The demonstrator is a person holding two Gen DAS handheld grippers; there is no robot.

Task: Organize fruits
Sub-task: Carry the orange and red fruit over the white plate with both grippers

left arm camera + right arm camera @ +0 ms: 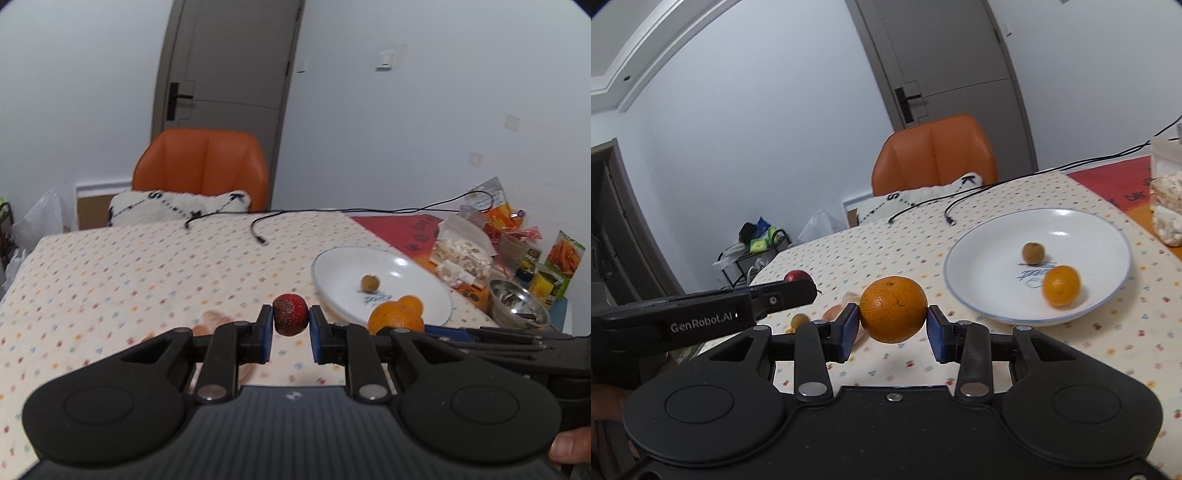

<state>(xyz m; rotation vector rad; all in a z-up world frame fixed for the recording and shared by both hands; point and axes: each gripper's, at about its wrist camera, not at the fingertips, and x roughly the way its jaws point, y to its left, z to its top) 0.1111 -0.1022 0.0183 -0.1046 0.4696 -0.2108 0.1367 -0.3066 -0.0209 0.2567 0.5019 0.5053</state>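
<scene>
Two fruits in carry, white plate as destination, patterned tablecloth.

Left gripper (291, 320): blue pads closed on a small dark-red fruit (290, 314), held clear above the tablecloth (110, 280), plate to its right. Loose fruit (800, 319) lies on the cloth below the left gripper, not yet collected. Right gripper (892, 320): pads clamped on a large orange (893, 308), held near the plate's left rim. White plate (964, 258): holds a small brown fruit (1033, 253) and a small orange (1061, 285) near the front wall. Handling advice: carry one gripper in at a time; lower each fruit onto bare plate floor, left of the two resting there; part the pads only once it touches, since round fruit will likely roll.
</scene>
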